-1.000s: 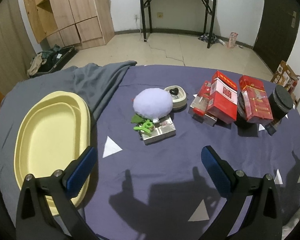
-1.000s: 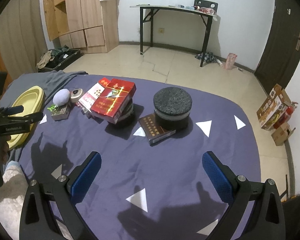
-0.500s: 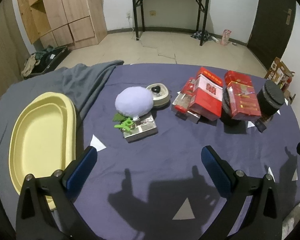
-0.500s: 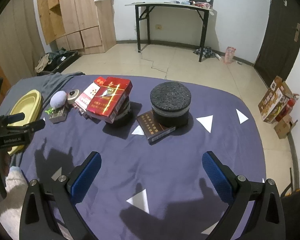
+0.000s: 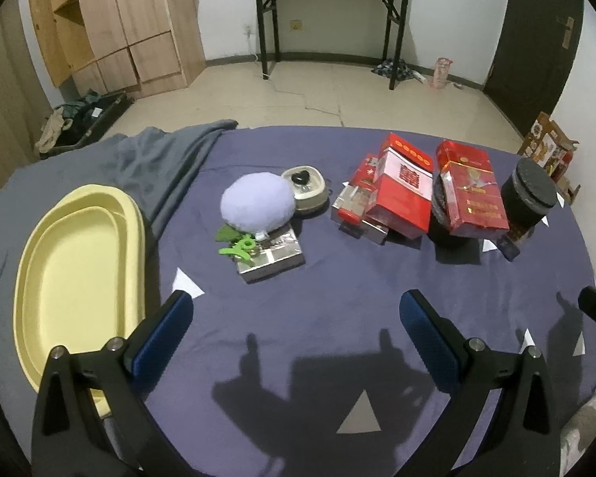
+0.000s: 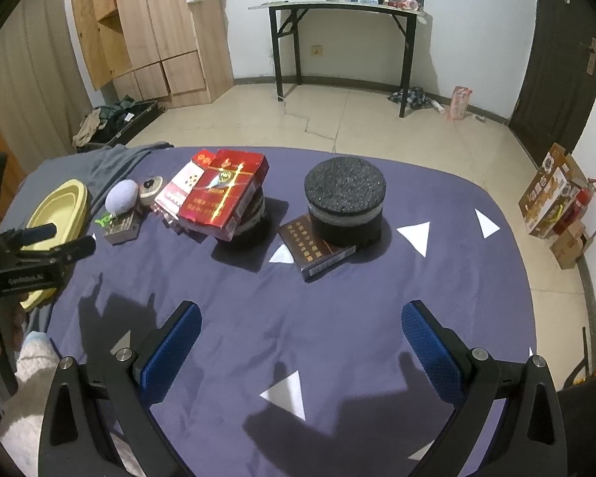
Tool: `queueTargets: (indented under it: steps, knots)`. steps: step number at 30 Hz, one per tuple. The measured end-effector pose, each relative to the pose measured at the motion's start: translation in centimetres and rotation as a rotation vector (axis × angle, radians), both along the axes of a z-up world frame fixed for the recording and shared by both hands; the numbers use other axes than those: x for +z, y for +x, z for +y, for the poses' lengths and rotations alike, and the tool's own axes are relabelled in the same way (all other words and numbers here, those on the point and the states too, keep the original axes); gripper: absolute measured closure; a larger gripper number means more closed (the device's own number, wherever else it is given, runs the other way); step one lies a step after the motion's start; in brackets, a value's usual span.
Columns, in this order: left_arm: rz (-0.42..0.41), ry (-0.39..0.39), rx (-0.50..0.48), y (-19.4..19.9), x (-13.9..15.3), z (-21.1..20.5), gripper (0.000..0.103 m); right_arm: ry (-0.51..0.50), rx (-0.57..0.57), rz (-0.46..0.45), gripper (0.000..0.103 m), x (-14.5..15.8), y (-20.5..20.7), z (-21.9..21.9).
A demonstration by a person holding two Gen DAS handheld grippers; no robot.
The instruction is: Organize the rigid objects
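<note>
You are holding both grippers, left (image 5: 296, 332) and right (image 6: 300, 336), released; the boxes (image 5: 393, 194) are lying ahead-right of the left one.

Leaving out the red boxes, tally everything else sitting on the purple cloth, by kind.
Yellow tray: 1
Purple puff: 1
Green clip: 1
Silver box: 1
Cream tin: 1
Black round containers: 2
Brown box: 1
Total: 8

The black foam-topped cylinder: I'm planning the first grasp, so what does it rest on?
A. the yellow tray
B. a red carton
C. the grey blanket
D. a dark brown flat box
D: the black foam-topped cylinder sits partly on a dark brown flat box lying on the purple cloth.
</note>
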State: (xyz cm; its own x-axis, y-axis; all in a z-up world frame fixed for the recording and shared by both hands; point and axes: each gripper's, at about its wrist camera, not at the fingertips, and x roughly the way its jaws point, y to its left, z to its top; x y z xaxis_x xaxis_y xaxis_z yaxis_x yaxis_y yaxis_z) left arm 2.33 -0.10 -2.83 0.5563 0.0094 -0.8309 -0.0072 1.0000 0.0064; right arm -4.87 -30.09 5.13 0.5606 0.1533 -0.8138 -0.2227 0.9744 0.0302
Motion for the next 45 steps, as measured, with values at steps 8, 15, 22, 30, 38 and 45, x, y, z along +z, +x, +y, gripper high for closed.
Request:
queueTargets:
  steps: [8,15,22,30,38,45]
  knots:
    - [-0.008,-0.003,0.02,-0.1,0.5,0.6,0.0,-0.013,0.013,-0.001,0.0,-0.2,0.2,0.8]
    - [-0.016,-0.002,-0.001,-0.5,0.8,0.6,0.0,-0.036,0.038,-0.01,0.0,-0.3,0.3,2.1]
    - [-0.012,-0.008,-0.005,-0.7,0.8,1.2,0.0,-0.028,0.049,-0.017,0.0,0.0,0.3,2.6]
    - [-0.012,-0.027,-0.007,0.3,1.7,2.1,0.0,-0.027,0.035,-0.012,0.0,-0.1,0.4,2.1]
    - [0.033,-0.027,-0.095,-0.2,0.5,1.4,0.0,-0.037,0.024,-0.008,0.0,-0.1,0.2,1.6]
    - [0.044,-0.118,-0.108,-0.2,0.4,1.7,0.0,-0.043,-0.007,-0.013,0.0,0.0,0.1,0.9]
